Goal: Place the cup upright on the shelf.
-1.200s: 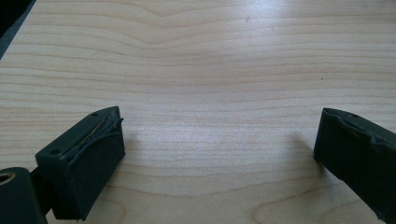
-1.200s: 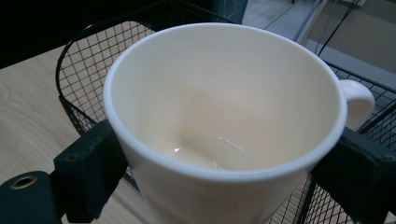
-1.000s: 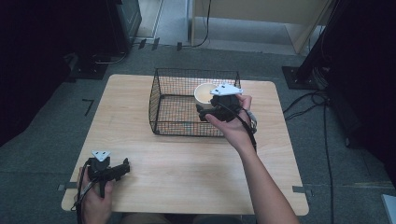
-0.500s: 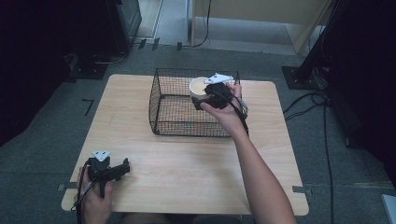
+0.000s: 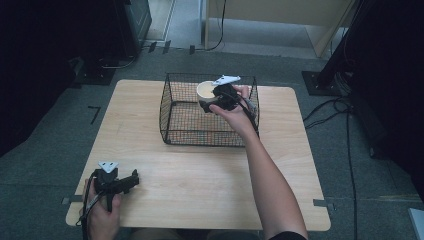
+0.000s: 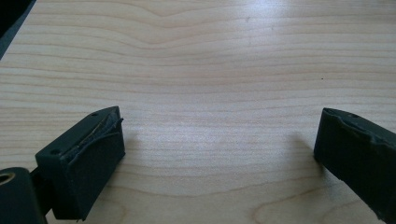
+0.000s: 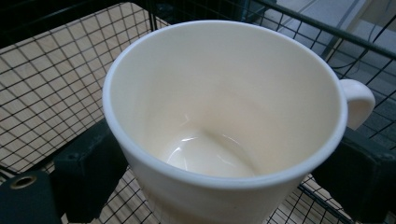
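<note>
High view: we see the right gripper (image 5: 216,101) clamping a cream mug (image 5: 206,90) over the wire basket (image 5: 172,117), mug body partly hidden. Left gripper view: left gripper (image 6: 217,140) jaws wide over the bare table (image 6: 210,60). Right gripper view: mug base cut off.

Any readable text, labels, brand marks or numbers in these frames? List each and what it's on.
None readable. The mug held in the right gripper is plain cream, no print. The wire basket, wooden table and left gripper show no markings either.
</note>
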